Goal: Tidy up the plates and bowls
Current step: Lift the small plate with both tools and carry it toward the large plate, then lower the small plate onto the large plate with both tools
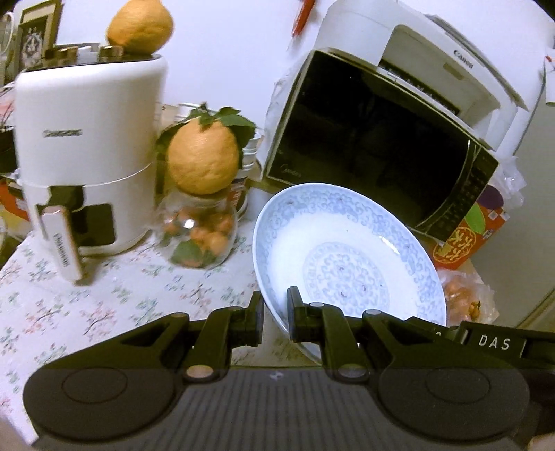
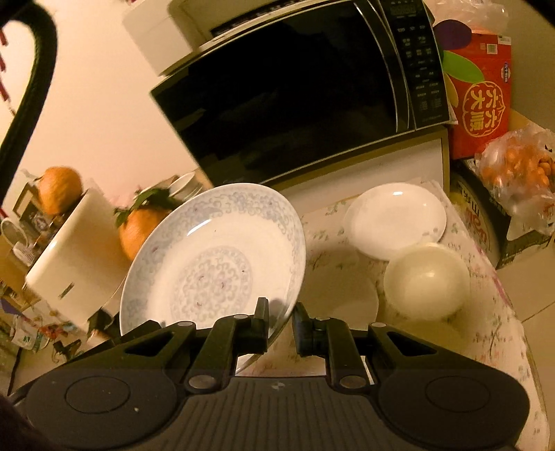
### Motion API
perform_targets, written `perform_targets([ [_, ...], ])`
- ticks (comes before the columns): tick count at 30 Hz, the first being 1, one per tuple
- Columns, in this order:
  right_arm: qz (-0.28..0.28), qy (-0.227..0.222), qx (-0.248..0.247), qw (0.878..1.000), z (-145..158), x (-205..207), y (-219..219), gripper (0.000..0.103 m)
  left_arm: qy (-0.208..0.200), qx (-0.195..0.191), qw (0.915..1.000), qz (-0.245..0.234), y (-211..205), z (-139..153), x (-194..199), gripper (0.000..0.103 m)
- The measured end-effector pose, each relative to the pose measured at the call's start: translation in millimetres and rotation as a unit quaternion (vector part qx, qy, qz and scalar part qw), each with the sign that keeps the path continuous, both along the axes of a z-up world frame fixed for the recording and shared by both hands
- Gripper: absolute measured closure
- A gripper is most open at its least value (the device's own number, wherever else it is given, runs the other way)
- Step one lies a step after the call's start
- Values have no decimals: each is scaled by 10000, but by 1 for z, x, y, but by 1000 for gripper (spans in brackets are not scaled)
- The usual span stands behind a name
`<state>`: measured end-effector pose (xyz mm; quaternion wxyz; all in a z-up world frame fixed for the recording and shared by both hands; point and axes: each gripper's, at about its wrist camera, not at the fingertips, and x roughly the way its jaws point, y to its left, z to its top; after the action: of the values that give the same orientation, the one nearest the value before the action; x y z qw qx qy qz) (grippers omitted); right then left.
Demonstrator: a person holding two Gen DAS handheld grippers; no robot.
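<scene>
Left wrist view: the left gripper has its jaws clenched on the near left rim of a blue-patterned plate, one finger under the rim and one inside the well. The plate is tilted, lifted off the surface (a floral cloth covers it), and its far edge overlaps the black microwave behind it. A white Canon printer sits on top of the microwave. At the surface's left stands a white air fryer with a large yellow citrus fruit on its lid. Between fryer and plate is a glass jar of small oranges, topped by another citrus fruit with leaves. At the right edge lie a red box and a plastic bag of small oranges.

Right wrist view: the right gripper grasps the same blue-patterned plate at its near right rim, jaws closed on it, with the plate tilted up toward the left. On the surface to the right lie a plain white plate and, just in front of it and touching or overlapping its edge, a white bowl. The microwave stands behind. The red box and bag of oranges sit at the far right corner (the bag rests on a dark carton). The air fryer is at the left.
</scene>
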<state>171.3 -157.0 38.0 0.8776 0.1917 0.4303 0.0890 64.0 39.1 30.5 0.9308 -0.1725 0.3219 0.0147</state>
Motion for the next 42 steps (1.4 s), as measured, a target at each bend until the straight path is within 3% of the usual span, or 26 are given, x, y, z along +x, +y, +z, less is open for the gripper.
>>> perform_targets([
  [6,100,108,37,9999,-6,-36,10,88,174,27,9998,30,9,-9,-33,92],
  [21,498,706,-194,9961,-41,-92,35,87,839,-26,9965,-2,30,-51,-74,92],
  [42,695,1244,-449,9888,-69,-105,48,87,1312,-45,9913,-24,31,-77,-87,91],
])
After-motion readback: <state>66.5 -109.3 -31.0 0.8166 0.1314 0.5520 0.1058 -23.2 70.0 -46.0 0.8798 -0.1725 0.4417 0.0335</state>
